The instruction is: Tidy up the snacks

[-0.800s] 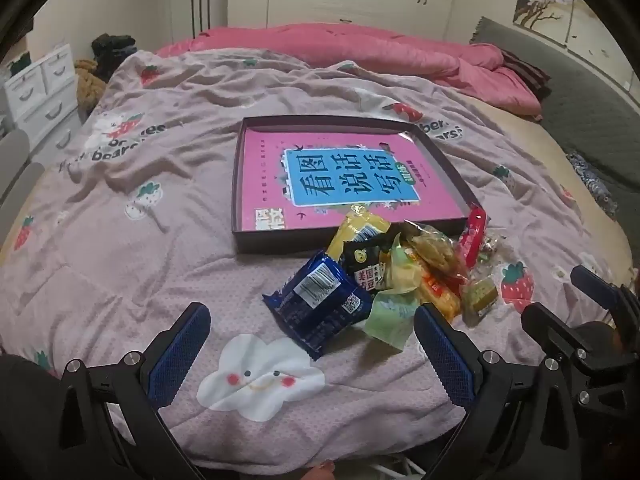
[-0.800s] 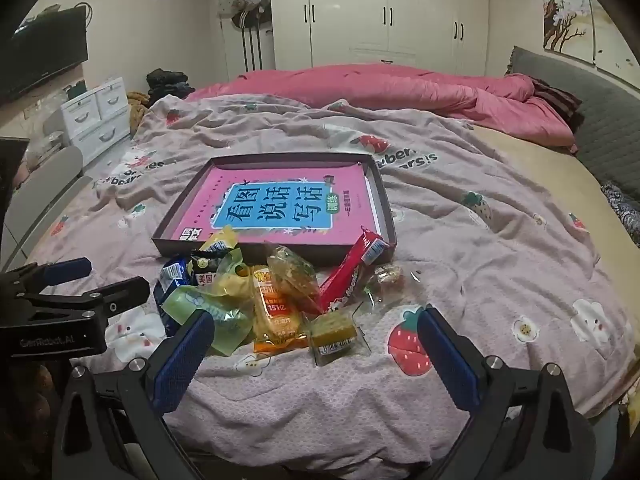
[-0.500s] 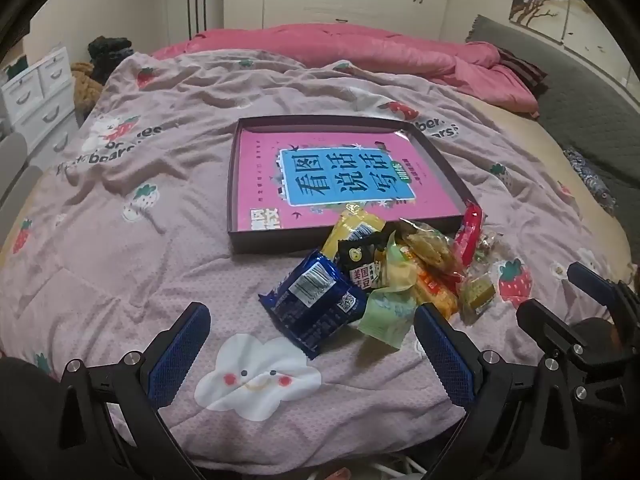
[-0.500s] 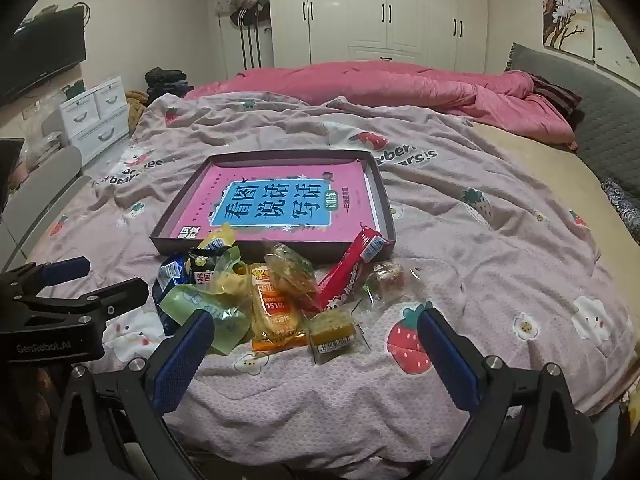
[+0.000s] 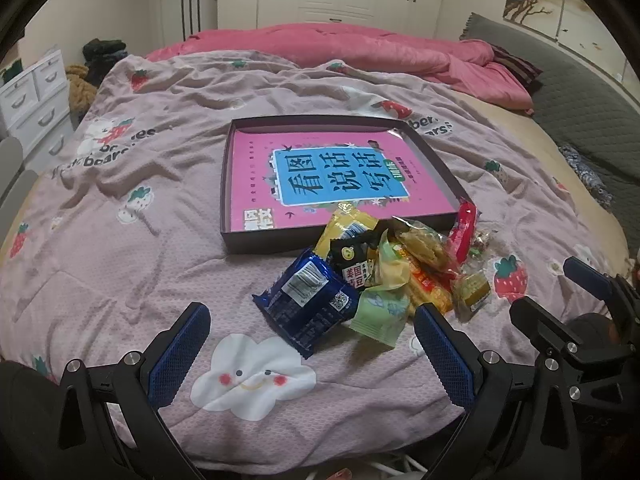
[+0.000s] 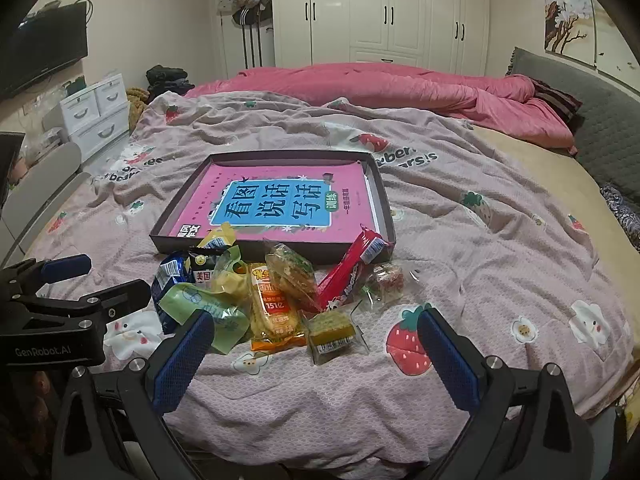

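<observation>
Left gripper (image 5: 308,356) jaws wide, empty | right gripper (image 6: 316,354) jaws wide, empty | heap of wrapped snacks (image 6: 276,292) lies on lilac quilt (image 6: 480,240) just before shallow dark cardboard tray (image 6: 386,200) | tip: take the shiny blue foil packet (image 5: 308,300) at the heap's edge first.

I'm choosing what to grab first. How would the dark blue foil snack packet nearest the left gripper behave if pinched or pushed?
The dark blue foil snack packet looks puffy and crinkled, so it would probably give under the pads and feel light. Its glossy film may slip. It lies flat on the soft quilted bedspread, so a push would likely slide it, not roll it.
</observation>
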`<state>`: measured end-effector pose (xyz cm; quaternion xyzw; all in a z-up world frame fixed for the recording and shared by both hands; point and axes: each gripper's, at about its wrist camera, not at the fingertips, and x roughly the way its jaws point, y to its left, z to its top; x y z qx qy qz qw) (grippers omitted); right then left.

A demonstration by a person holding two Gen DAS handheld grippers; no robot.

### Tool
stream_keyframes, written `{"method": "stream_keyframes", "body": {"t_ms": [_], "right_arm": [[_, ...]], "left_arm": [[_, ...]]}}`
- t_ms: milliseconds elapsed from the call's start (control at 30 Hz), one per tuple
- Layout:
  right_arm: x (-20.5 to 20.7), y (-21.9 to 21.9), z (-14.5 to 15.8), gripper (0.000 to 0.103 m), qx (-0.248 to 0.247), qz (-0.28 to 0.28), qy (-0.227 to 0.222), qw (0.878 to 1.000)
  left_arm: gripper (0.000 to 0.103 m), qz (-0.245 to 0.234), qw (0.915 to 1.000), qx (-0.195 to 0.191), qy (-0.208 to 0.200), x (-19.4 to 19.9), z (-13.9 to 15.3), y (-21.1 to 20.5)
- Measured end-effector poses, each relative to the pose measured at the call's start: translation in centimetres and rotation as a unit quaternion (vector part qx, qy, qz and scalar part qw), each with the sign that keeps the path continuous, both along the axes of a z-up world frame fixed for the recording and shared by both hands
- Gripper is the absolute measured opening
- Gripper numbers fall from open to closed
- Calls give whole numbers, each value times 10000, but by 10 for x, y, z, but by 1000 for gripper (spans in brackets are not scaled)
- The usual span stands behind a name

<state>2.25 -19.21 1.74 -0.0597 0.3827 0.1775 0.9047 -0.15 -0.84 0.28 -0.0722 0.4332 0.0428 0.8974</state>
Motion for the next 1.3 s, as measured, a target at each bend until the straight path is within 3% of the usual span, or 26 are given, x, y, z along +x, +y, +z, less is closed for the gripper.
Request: {"method": "stream_keyframes", "body": {"t_ms": [1300], "right_arm": [[1,-4,1,102,10,-122,-34,9999]], "left_arm": [[101,-104,9999,-20,32,1,-1,-3]]}}
